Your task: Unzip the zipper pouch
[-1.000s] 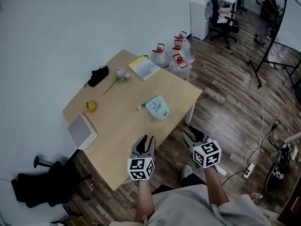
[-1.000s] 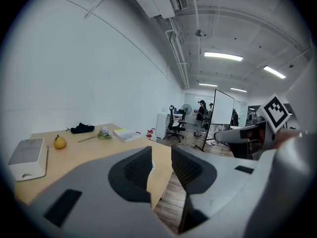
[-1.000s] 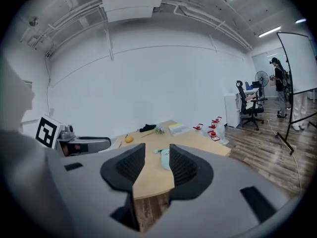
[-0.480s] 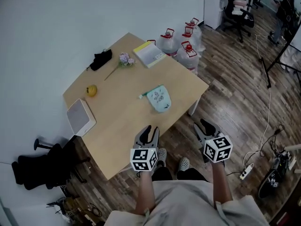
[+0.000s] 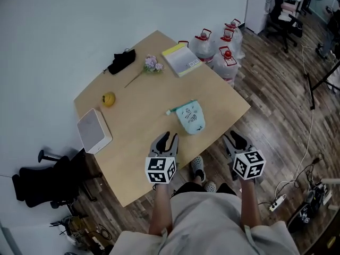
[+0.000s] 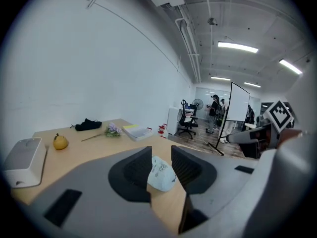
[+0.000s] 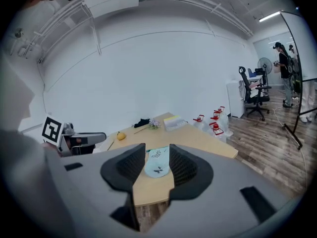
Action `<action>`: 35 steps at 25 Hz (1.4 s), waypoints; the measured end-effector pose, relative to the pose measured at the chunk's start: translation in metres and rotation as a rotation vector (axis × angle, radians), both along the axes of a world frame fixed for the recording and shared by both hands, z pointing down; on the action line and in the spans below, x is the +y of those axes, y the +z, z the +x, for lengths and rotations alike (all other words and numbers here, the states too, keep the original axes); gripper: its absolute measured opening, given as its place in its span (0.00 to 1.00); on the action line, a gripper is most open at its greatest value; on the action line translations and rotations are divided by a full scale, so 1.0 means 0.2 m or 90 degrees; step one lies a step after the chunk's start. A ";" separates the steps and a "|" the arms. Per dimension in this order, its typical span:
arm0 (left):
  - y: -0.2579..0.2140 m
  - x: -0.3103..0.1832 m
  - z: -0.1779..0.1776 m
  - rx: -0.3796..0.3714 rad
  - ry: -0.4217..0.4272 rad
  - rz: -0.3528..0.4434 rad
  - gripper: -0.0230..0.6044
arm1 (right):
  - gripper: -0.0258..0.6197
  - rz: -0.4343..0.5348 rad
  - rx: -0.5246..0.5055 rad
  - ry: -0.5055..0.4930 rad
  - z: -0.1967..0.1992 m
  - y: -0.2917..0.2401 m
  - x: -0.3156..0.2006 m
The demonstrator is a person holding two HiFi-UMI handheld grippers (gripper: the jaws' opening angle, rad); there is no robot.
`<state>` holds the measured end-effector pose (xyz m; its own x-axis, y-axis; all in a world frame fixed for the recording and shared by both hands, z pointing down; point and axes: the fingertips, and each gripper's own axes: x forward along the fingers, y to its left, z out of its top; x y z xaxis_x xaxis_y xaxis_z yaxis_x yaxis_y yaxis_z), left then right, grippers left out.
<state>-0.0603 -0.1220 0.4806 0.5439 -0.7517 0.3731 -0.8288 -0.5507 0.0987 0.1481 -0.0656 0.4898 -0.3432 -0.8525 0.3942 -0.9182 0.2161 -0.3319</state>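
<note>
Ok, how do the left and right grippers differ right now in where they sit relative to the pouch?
The left gripper hovers over the near edge of the table, while the right gripper hangs off the table, over the floor. The left gripper is closer to the pouch; the right gripper is farther, off to one side. Shared: both have their fingers apart, hold nothing, and point toward the pouch.

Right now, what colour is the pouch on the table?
The pouch is pale mint green with small dark prints; clearest in the right gripper view.
</note>
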 end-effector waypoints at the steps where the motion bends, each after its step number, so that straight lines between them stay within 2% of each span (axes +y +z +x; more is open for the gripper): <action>1: -0.01 -0.07 0.00 0.003 -0.002 0.001 0.24 | 0.29 -0.006 0.004 -0.001 0.01 0.01 -0.06; 9: 0.09 -0.52 0.05 0.023 -0.007 -0.033 0.24 | 0.29 -0.052 0.023 -0.009 0.01 0.10 -0.52; 19: 0.36 -0.85 0.02 0.032 -0.001 -0.100 0.24 | 0.28 -0.123 0.046 -0.038 -0.13 0.41 -0.93; 22: 0.48 -0.90 0.02 0.030 0.014 -0.124 0.24 | 0.28 -0.143 0.059 -0.051 -0.19 0.53 -1.02; 26: 0.66 -0.95 0.08 0.001 0.044 -0.155 0.24 | 0.28 -0.167 0.074 -0.075 -0.25 0.69 -1.15; 35: 0.94 -0.99 0.24 -0.044 0.086 -0.205 0.24 | 0.28 -0.192 0.148 -0.145 -0.30 0.99 -1.36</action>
<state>-0.0119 -0.3202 0.6695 0.5957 -0.5122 0.6187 -0.7615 -0.6052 0.2321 0.0874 -0.3376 0.6882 -0.3814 -0.6007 0.7026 -0.9163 0.3462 -0.2015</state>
